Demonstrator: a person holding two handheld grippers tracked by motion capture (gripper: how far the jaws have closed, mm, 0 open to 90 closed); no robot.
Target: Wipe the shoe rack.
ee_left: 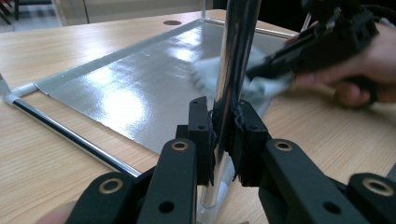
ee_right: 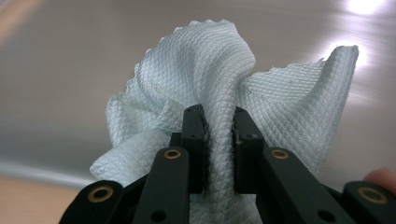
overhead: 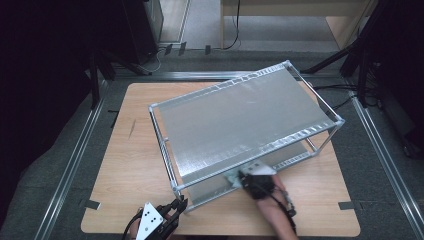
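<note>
The crumpled pale-blue waffle-textured cloth (ee_right: 219, 79) sat bunched between the two black jaws of the right hand-held gripper (ee_right: 219, 135), pinched tight at its middle with folds spilling up and out on both sides. It lay against the shiny silver lower shelf (ee_left: 126, 88) of the two-tier chrome wire-frame rack (overhead: 240, 115), near that shelf's front edge. From the high view, the cloth (overhead: 234, 178) peeked out just under the rack's upper shelf (overhead: 245, 117), the right hand-held gripper (overhead: 245, 180) reaching in from the person's side. The left hand-held gripper (ee_left: 223, 135) was clamped narrow on the polished chrome corner post (ee_left: 236, 60), pads pressing the tube from both sides just above its foot. In the high view that left hand-held gripper (overhead: 177, 206) sat at the rack's near left corner. The rack stood askew on the light wooden bench (overhead: 135, 170), with dark grey floor (overhead: 60, 165) around it
</note>
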